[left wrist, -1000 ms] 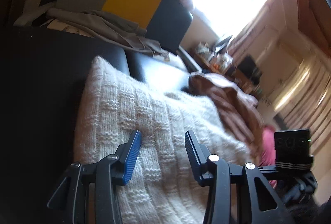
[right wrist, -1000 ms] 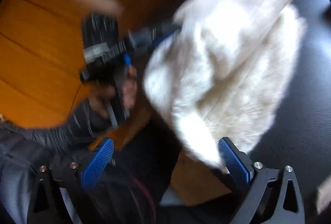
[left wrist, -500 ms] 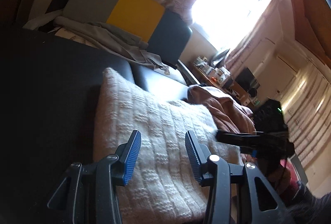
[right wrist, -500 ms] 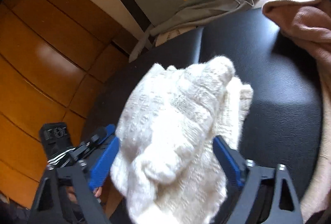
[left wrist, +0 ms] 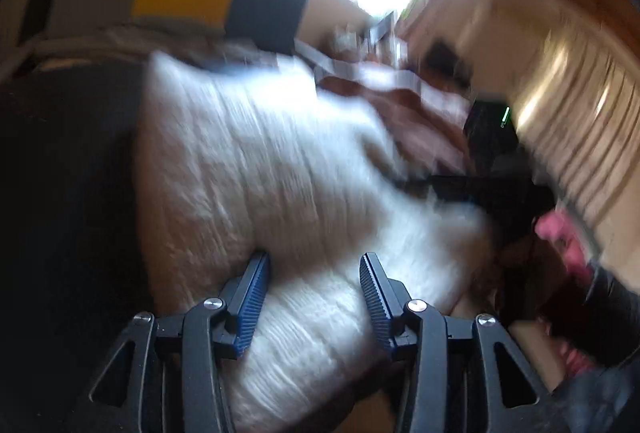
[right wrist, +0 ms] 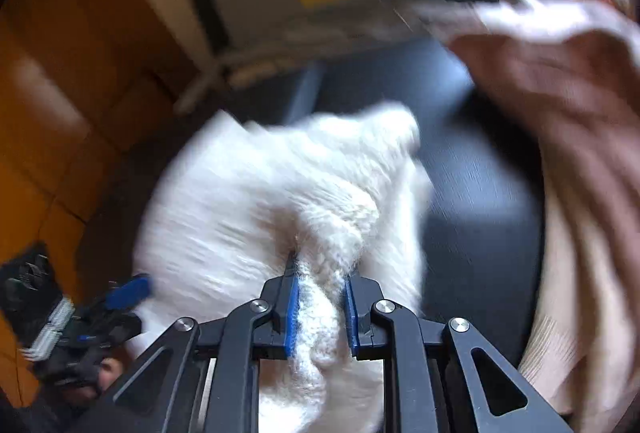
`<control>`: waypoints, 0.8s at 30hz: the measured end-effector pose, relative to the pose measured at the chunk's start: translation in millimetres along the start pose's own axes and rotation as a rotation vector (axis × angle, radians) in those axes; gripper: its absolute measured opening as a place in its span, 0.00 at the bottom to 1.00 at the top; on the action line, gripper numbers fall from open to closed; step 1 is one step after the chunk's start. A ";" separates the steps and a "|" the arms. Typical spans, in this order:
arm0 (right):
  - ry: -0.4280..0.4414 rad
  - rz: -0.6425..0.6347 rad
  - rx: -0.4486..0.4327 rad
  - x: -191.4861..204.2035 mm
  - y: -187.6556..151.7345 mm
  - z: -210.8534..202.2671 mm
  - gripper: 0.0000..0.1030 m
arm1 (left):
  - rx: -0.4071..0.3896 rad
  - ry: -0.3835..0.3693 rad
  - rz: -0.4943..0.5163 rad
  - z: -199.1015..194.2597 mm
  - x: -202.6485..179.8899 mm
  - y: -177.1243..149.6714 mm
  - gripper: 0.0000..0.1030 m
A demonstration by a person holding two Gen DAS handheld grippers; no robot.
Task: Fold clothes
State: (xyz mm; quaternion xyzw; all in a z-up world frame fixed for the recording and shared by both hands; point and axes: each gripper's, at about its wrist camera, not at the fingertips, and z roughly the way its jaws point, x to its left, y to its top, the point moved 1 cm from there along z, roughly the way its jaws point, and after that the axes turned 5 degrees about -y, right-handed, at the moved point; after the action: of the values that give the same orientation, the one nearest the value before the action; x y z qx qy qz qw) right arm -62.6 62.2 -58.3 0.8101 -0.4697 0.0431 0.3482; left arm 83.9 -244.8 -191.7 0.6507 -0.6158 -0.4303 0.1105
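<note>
We are closing the right gripper on a bunched fold of sweater, previously ungripped; the left gripper is staying open astride it.

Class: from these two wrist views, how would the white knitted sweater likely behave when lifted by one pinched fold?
The white knitted sweater is probably floppy: it bunches where the closing right tool pinches it. Its thick fuzzy knit likely resists slipping.
</note>
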 end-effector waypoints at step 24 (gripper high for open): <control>-0.036 -0.384 -0.117 88.8 18.5 -3.8 0.78 | -0.013 0.072 0.039 18.7 58.5 135.5 0.47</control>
State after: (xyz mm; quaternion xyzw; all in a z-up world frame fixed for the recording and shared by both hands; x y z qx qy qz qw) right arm -27.0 -6.2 -10.5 0.8640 -0.3142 -0.0657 0.3880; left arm -32.3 -319.4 -136.6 0.6529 -0.6211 -0.4084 0.1451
